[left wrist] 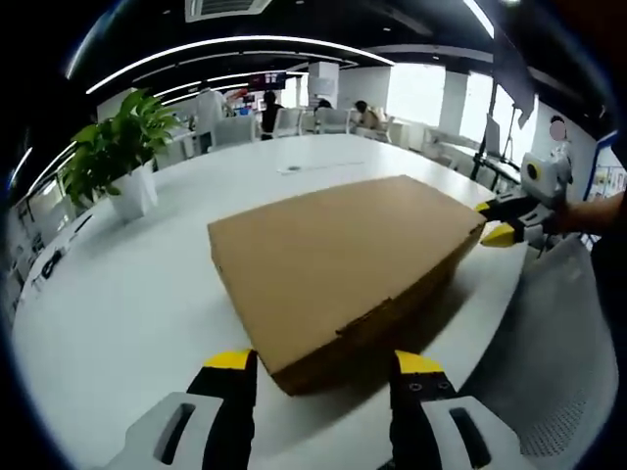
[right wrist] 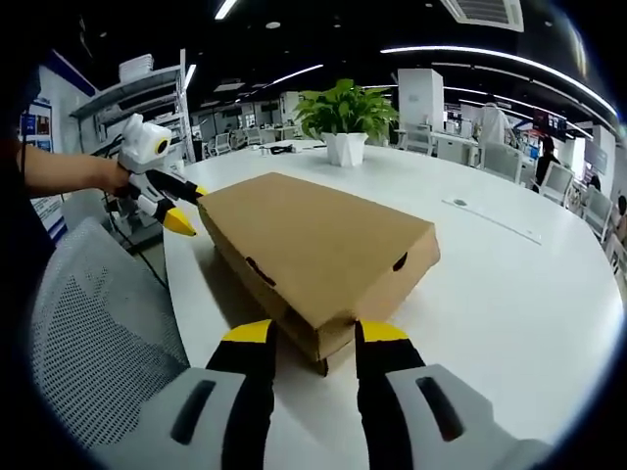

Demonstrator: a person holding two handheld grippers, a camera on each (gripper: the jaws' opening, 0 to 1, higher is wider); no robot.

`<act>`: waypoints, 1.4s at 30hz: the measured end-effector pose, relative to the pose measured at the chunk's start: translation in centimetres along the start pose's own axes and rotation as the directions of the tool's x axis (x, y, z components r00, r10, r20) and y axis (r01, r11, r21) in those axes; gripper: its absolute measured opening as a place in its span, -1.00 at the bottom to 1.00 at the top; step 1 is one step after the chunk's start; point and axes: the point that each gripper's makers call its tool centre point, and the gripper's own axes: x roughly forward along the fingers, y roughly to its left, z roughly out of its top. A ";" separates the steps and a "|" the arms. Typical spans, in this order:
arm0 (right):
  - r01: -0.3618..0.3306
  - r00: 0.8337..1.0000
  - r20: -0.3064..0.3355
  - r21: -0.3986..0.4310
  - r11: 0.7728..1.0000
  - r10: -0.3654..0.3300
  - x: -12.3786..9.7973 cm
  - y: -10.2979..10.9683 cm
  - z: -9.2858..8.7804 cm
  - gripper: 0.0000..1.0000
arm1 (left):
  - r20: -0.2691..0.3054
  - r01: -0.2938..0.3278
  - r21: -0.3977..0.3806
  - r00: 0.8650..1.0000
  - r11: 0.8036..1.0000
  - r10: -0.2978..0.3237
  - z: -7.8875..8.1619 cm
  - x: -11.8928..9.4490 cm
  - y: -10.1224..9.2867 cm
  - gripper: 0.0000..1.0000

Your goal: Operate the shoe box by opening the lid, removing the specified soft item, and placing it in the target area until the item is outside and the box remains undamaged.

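Observation:
A closed brown cardboard shoe box point(left wrist: 343, 250) lies flat on the white table point(left wrist: 127, 304). My left gripper point(left wrist: 323, 364) is open, its yellow-tipped jaws standing either side of the box's near corner. In the right gripper view the box point(right wrist: 313, 235) shows two small dark slots on its side walls. My right gripper point(right wrist: 315, 335) is open too, straddling the opposite corner of the box. Each gripper also appears at the far corner in the other's view: the right gripper point(left wrist: 502, 221) and the left gripper point(right wrist: 176, 208), held by a hand. The inside of the box is hidden.
A potted green plant point(left wrist: 122, 157) in a white pot point(right wrist: 345, 147) stands on the table beyond the box. A grey mesh chair point(right wrist: 108, 323) sits at the table's edge point(left wrist: 563, 343). Desks, shelves and seated people fill the far office.

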 end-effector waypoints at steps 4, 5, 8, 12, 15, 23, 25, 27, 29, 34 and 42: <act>-0.004 1.000 0.011 0.002 1.000 0.003 -0.3 -0.1 0.6 -0.49 | 0.005 0.002 0.009 1.000 1.000 -0.002 0.3 -0.6 0.0 0.07; -0.006 1.000 0.013 -0.002 1.000 0.006 -0.4 -0.1 0.7 -0.49 | 0.005 0.002 0.012 1.000 1.000 -0.002 0.3 -0.6 0.0 0.07; -0.010 1.000 0.017 -0.007 1.000 0.010 -0.6 0.0 1.0 -0.49 | 0.005 0.003 0.021 1.000 1.000 -0.003 0.5 -0.8 -0.2 0.08; -0.015 1.000 0.021 -0.013 1.000 0.015 -0.9 0.2 1.5 -0.47 | 0.004 0.003 0.026 1.000 1.000 -0.004 1.1 -1.2 -0.7 0.08; -0.021 1.000 0.021 -0.029 0.999 0.022 -1.2 0.3 2.1 -0.45 | 0.006 0.004 0.031 1.000 1.000 -0.004 1.6 -1.6 -0.8 0.07; -0.047 0.999 -0.004 -0.073 0.996 0.047 -1.9 0.4 3.4 -0.40 | 0.024 -0.005 0.061 1.000 0.998 0.004 2.7 -2.5 -1.0 0.07; -0.050 0.999 -0.002 -0.082 0.995 0.050 -2.1 0.3 3.8 -0.41 | 0.034 -0.008 0.060 0.999 0.998 0.006 3.1 -2.8 -0.9 0.06; -0.050 0.999 -0.001 -0.090 0.995 0.050 -2.2 0.3 4.1 -0.42 | 0.043 -0.013 0.062 0.999 0.998 0.010 3.5 -3.0 -0.8 0.05; -0.048 0.999 0.000 -0.096 0.994 0.048 -2.3 0.2 4.4 -0.43 | 0.048 -0.017 0.062 0.999 0.998 0.014 3.6 -3.1 -0.5 0.04; -0.043 0.999 0.011 -0.105 0.993 0.045 -2.6 0.0 5.2 -0.44 | 0.057 -0.032 0.069 0.998 0.997 0.028 4.2 -3.4 -0.1 0.02; -0.032 0.998 0.041 -0.118 0.993 0.037 -3.1 -0.5 6.7 -0.44 | 0.095 -0.049 0.077 0.995 0.996 0.042 5.9 -4.3 0.6 0.01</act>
